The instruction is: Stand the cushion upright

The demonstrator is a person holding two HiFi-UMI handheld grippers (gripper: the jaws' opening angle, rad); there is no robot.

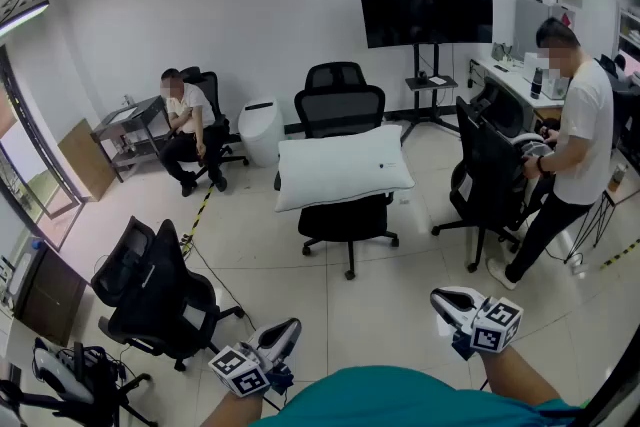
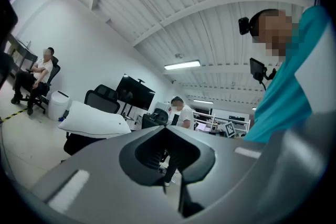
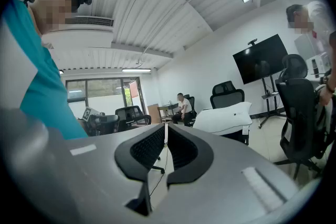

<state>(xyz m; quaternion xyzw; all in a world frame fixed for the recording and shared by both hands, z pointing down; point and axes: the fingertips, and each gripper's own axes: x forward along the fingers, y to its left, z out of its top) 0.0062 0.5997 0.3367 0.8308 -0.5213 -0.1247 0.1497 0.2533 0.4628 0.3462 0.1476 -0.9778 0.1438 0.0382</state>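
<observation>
Basically approach phase. Cushion (image 1: pixel 343 167) lay flat across the seat of the office chair (image 1: pixel 340 105), in front of its backrest. Left gripper (image 1: pixel 285 330) and right gripper (image 1: pixel 448 299) were both closed, empty, well short of that chair. My read: jaws needed opening before reaching the chair, one grip per short end, then tip the cushion up against the backrest. Soft fill would likely sag, and the chair's casters could roll, so push gently.
</observation>
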